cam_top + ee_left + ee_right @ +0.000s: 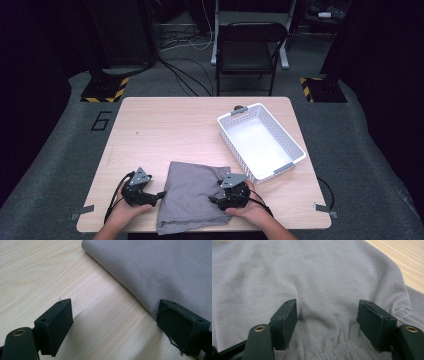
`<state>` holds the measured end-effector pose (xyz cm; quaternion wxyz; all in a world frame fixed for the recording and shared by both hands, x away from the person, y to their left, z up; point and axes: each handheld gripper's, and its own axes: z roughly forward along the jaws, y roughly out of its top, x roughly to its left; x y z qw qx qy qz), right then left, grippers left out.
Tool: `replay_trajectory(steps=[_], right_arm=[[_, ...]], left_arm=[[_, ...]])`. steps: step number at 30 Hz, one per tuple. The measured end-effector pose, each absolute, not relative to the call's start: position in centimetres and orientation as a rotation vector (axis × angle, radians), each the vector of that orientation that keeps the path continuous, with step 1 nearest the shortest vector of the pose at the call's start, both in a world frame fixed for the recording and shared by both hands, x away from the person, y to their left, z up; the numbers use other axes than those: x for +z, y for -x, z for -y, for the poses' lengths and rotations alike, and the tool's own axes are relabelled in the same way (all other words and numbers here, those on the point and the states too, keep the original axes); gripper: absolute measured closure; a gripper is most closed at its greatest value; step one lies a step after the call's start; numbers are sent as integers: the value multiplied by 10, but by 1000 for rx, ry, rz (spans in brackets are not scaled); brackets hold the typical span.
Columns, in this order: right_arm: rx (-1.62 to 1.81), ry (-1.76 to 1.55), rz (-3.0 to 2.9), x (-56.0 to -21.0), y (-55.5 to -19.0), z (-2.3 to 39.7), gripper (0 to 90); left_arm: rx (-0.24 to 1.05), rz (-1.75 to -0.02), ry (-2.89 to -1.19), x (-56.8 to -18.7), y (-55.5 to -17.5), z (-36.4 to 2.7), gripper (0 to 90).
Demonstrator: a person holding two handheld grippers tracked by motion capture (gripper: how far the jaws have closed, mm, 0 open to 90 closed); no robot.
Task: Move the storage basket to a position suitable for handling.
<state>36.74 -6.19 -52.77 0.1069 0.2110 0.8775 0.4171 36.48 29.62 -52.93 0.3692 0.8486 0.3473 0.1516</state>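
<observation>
- One folded grey cloth (192, 195) lies at the lower centre of the counter (165, 125), no label readable.
- Two grippers: left hand-held gripper (161, 194) released at the cloth's left edge; right hand-held gripper (212, 200) released, jaws spread over the cloth.
- One white basket (290, 150), right of centre.
- Floor (60, 125), left: "6".
- One chair (250, 50), top centre.

Grey cloth (192, 196): near edge overhangs the table's (165, 125) front edge, cut by the frame bottom. Person's forearms: cut off at the same edge. Small dark item (239, 107) behind the white basket's (289, 134) far rim: mostly hidden, unidentifiable.
</observation>
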Motion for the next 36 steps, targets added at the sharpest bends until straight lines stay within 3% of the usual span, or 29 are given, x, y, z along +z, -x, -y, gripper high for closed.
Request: replay_trajectory(steps=[20,32,36], right_arm=[[1203,-686,-2597,-521,-365,59,316],[1185,-803,-2532,-492,-367,69,440],[1187,-880,-2528,-479,-375,77,445]], left_arm=[[393,-888,-2183,-529,-364,-296,133],[383,-893,-2178,-529,-361,-296,133],[394,-894,-2178,-529,-361,-296,133]])
